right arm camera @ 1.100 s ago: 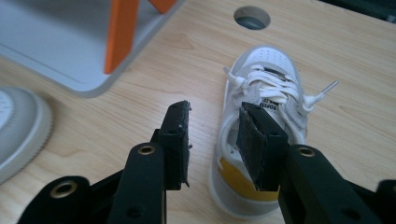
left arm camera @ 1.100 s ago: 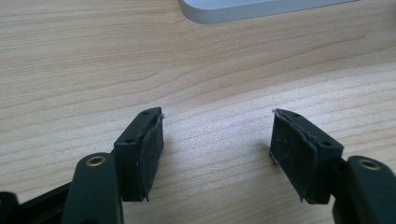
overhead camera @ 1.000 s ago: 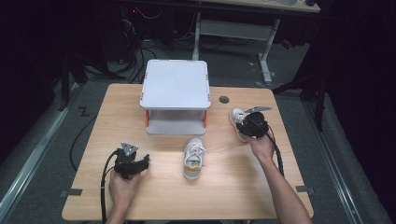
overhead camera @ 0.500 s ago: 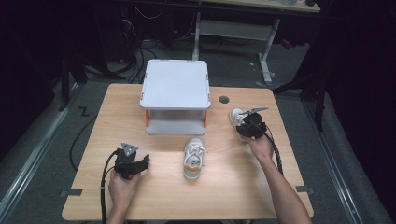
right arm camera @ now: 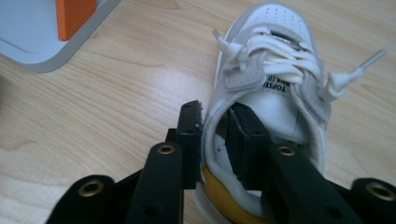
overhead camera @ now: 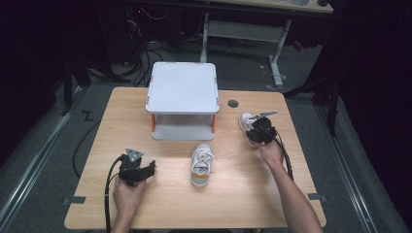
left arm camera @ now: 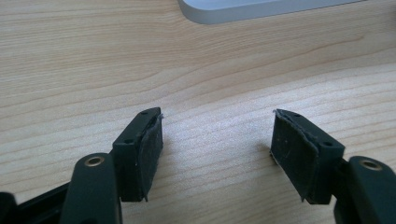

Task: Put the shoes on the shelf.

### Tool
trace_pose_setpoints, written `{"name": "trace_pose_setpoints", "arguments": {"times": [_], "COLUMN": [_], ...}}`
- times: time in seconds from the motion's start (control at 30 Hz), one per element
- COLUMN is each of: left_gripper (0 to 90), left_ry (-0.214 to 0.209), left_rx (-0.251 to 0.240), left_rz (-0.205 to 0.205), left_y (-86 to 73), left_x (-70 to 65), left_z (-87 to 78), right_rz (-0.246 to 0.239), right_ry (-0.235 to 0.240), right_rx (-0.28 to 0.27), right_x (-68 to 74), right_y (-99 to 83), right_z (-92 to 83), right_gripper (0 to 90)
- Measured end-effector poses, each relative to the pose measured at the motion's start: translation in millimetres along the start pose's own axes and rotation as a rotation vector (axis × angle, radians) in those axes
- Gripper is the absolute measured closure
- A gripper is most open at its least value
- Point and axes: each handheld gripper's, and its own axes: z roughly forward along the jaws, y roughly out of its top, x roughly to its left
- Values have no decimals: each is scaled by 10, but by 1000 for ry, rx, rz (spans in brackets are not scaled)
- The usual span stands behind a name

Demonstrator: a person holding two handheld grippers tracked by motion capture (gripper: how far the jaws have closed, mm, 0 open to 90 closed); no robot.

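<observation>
A light wooden table (overhead camera: 145, 107) is standing in a dark room, on grey floor, with cables lying on the floor beyond its far edge and the legs of a second desk (overhead camera: 277, 63) showing behind it. A round grommet hole (overhead camera: 233, 103) is sitting in the tabletop just right of the shelf. The white two-level shelf (overhead camera: 182, 87), on orange posts, is serving as landmark at the table's far middle.

Compared with a second ago: the right gripper (right arm camera: 215, 122) has crept slightly nearer the shelf's right side, and its jaws have just been closing. One jaw is now sitting inside the heel opening of the right-hand shoe (right arm camera: 275, 93), the other outside the collar, so the shoe's heel wall is lying pinched between the pads. That shoe is lying on the table to the right of the shelf, well apart from it, and its toe has swung slightly. The left gripper (left arm camera: 217, 140) is resting where it was, in front of the shelf and to its left, jaws released and standing apart over bare wood with nothing between them. The second shoe (overhead camera: 201, 165) is lying unmoved directly in front of the shelf, near its front edge, toe toward the shelf.

Count: two white sneakers with yellow heel patches, two grippers, one shelf, one table, two forearms coming in from the near edge.
</observation>
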Motion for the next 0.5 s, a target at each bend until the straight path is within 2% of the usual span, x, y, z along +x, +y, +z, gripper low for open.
{"name": "trace_pose_setpoints", "arguments": {"times": [0.03, 0.23, 0.3, 0.5], "left_gripper": [343, 343, 343, 343], "left_ry": [0, -2, -7, -10], "left_rx": [-3, -4, -5, -6], "left_rz": [-4, -6, -9, -14], "left_y": [0, -1, -2, -2], "left_x": [-1, 2, 9, 14], "left_z": [2, 1, -1, -2], "right_rz": [-1, 15, -12, -42], "right_ry": [13, 26, 18, 6], "right_rx": [-9, -23, -14, -26], "right_x": [6, -11, 8, 34], "right_y": [3, -19, -22, -42], "right_z": [8, -12, -51, -183], "right_gripper": [799, 830, 838, 845]}}
